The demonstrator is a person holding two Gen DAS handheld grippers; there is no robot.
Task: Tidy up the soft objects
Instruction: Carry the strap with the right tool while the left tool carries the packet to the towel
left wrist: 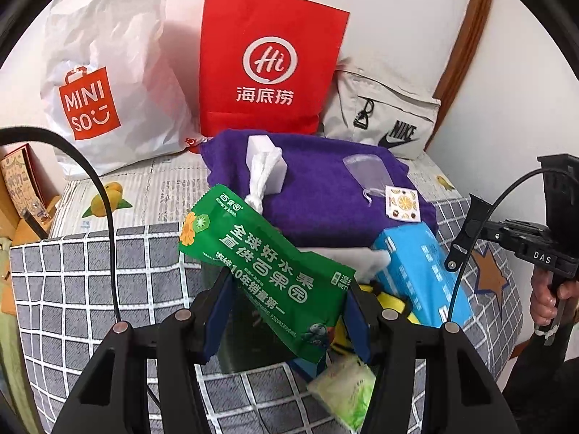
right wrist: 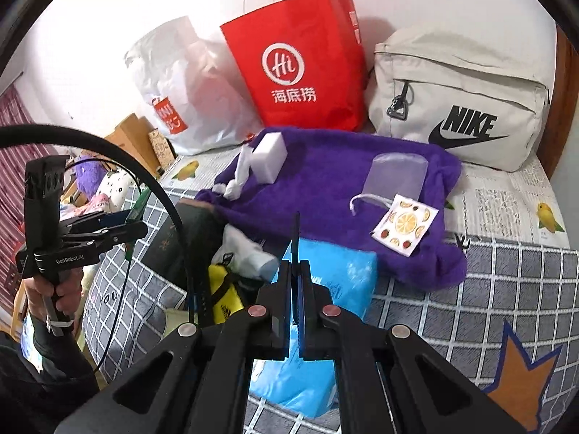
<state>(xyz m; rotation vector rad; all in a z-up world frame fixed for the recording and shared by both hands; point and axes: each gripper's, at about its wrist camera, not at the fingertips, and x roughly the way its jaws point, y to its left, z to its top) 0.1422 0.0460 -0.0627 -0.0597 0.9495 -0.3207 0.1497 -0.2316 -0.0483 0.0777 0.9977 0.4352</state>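
Note:
My left gripper (left wrist: 287,282) is shut on a green wet-wipes packet (left wrist: 260,253), which it holds tilted above a pile of small items. From the right wrist view the left gripper (right wrist: 135,224) sits at the left, with the green packet (right wrist: 139,202) poking out. My right gripper (right wrist: 296,266) is shut above a blue tissue pack (right wrist: 333,278). A thin dark edge shows just past its tips; I cannot tell what it is. Behind lies a purple towel (right wrist: 325,188) with a white sponge block (right wrist: 269,159) and a lemon-print sachet (right wrist: 405,226) on it.
Against the wall stand a white Miniso bag (left wrist: 108,83), a red paper bag (left wrist: 267,65) and a beige Nike bag (right wrist: 459,101). A yellow item (right wrist: 224,289) and a pale green packet (left wrist: 343,390) lie in the pile on the grey checked bedspread (right wrist: 488,289).

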